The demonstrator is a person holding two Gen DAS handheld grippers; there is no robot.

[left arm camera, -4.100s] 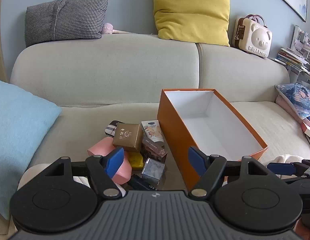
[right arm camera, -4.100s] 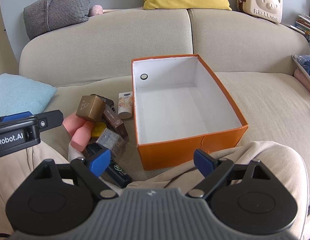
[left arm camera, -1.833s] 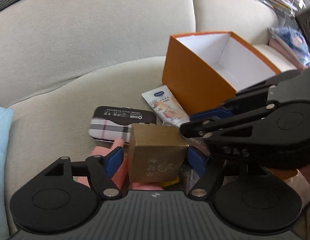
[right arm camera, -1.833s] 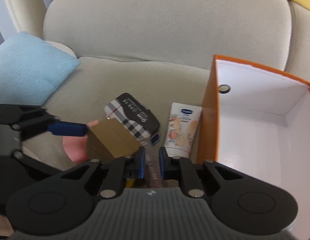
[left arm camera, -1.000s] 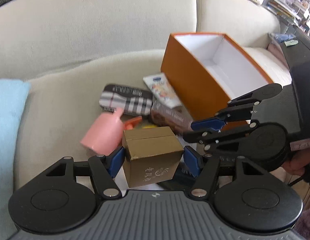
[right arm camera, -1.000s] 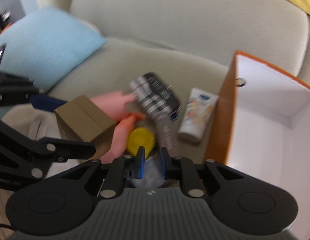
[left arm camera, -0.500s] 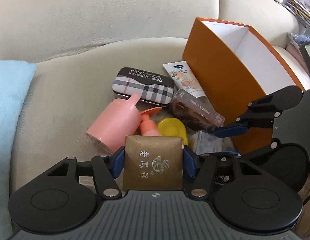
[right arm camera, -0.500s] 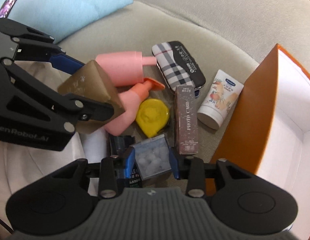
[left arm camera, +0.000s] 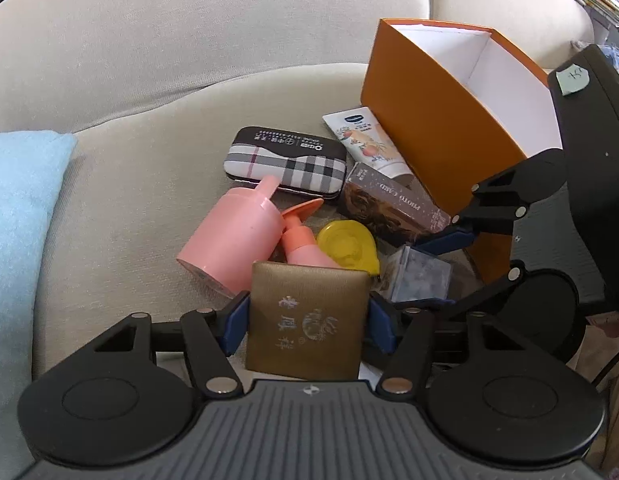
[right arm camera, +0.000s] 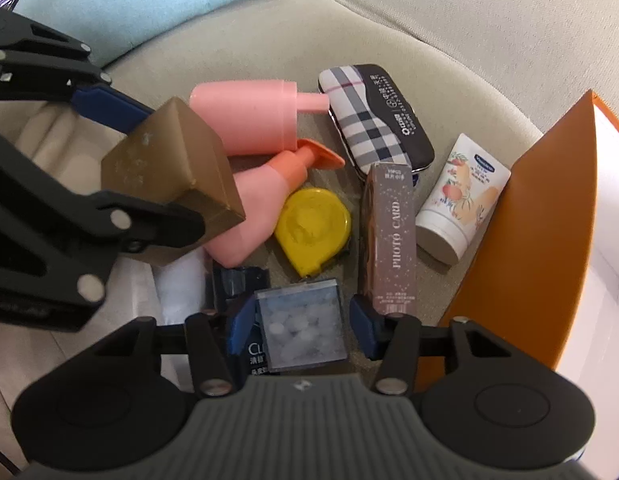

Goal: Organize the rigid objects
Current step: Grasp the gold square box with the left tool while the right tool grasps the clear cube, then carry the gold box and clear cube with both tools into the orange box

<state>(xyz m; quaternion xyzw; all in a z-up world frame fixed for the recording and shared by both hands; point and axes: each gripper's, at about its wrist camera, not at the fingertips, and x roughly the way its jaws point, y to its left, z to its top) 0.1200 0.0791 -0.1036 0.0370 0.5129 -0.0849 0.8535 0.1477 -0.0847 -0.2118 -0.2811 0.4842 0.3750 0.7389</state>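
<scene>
- The left gripper (left arm camera: 308, 322) has its pads pressed on both sides of the gold box (left arm camera: 307, 322), which it holds raised above the pile; the right wrist view shows the box in the air, clear of the cushion.
- On the sofa seat (left arm camera: 121, 184), going rightward, lie the pink bottle (left arm camera: 229, 236), the coral pump bottle (left arm camera: 303, 246), the plaid case (left arm camera: 287, 160), the yellow tape measure (left arm camera: 347, 246), the photo card box (left arm camera: 389, 208) and the hand cream tube (left arm camera: 367, 144), all outside the box.
- The right gripper (right arm camera: 300, 330) straddles the clear cube (right arm camera: 301, 330); its left pad appears to touch the cube, while a sliver of gap shows at the right one, so I judge it about to close rather than gripping. A dark packet (right arm camera: 239, 288) lies under and beside the cube.
- The orange box (left arm camera: 441, 132) stands at the far right; what shows of its white inside holds nothing.
- Judgement: the task is barely begun. One item is lifted, one is being taken, nothing is stowed, and the rest of the pile waits.
</scene>
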